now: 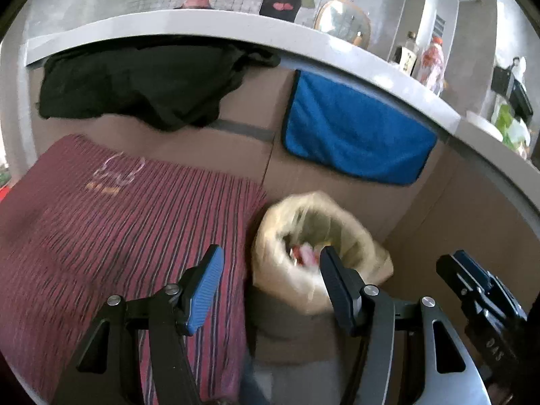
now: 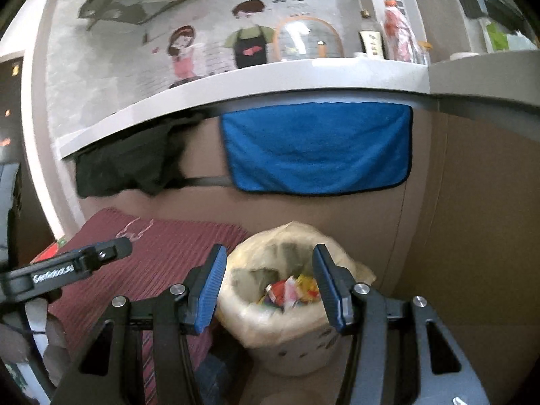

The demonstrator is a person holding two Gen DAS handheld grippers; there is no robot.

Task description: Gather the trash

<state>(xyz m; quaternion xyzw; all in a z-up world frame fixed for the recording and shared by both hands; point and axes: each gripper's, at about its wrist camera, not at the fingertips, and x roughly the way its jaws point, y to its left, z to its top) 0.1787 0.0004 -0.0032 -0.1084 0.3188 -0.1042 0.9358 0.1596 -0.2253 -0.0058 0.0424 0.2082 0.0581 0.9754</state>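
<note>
Right now, through the left wrist camera, you are holding the left gripper (image 1: pixel 270 276) with its blue pads spread wide and nothing between them. It is pointing down past the striped maroon cloth (image 1: pixel 128 229) toward the bag-lined waste bin (image 1: pixel 314 246), which is sitting on the floor against the cardboard panel (image 1: pixel 243 101). The bin is smearing with blur here, so only a red and white scrap shows inside. A blue towel (image 1: pixel 357 131) and a black cloth (image 1: pixel 141 84) are hanging from the counter edge (image 1: pixel 209 27) above. The right gripper (image 1: pixel 472 280) is poking in at the lower right.

Through the right wrist camera, you are holding the right gripper (image 2: pixel 268 283) equally wide apart and empty, framing the waste bin (image 2: pixel 287 314) squarely. Colourful wrappers (image 2: pixel 290 292) are lying at the bottom of the liner, whose pale rim is folding loosely over the bin's edge. The left gripper (image 2: pixel 111 251) is coming in from the left, above the maroon cloth (image 2: pixel 162 253).

Judging from this, the two tools are crowding one small opening, so they could knock together. Snagging the thin liner with a finger could tear it or tip the bin, spilling the wrappers.
</note>
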